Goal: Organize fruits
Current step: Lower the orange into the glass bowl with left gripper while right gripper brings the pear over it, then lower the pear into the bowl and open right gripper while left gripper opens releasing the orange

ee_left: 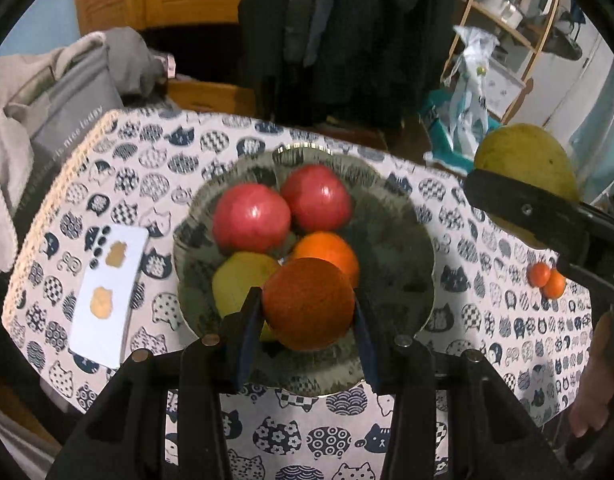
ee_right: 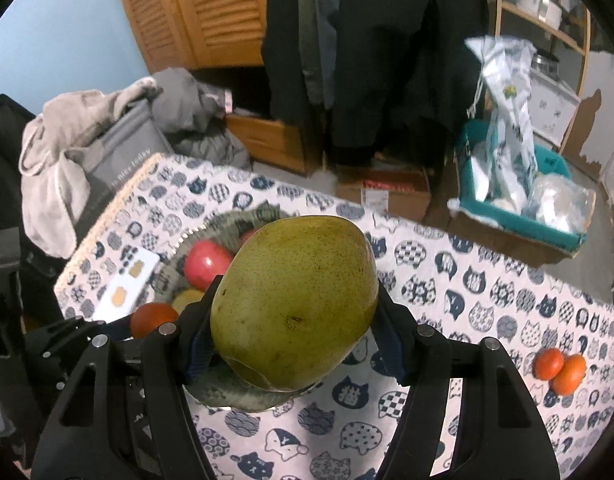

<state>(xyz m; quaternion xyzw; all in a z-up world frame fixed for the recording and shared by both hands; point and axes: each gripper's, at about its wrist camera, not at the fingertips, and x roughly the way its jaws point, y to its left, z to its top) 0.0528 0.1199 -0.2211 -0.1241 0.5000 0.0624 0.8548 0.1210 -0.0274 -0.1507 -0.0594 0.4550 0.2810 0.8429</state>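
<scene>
We held a reddish-orange fruit (ee_left: pixel 308 303) clamped between the left gripper (ee_left: pixel 309 312) fingers, hanging just above the near side of the dark scalloped plate (ee_left: pixel 403 248). On that plate lay two red apples (ee_left: pixel 251 218), one orange (ee_left: pixel 327 254) and a yellow-green fruit (ee_left: pixel 241 280), all bunched together and touching. Our right gripper (ee_right: pixel 295 320) had its fingers closed around a large green mango (ee_right: pixel 295 304), carried over the plate's near right edge. The plate stood on the bench under a cat-patterned cloth (ee_left: pixel 487 320). Two small tangerines (ee_right: pixel 561 368) sat side by side on the cloth, well apart from the plate to the right. A white card (ee_left: pixel 107 296) lay flat just left of the plate. A hand (ee_left: pixel 599 380) showed at the right edge of the left wrist view.
</scene>
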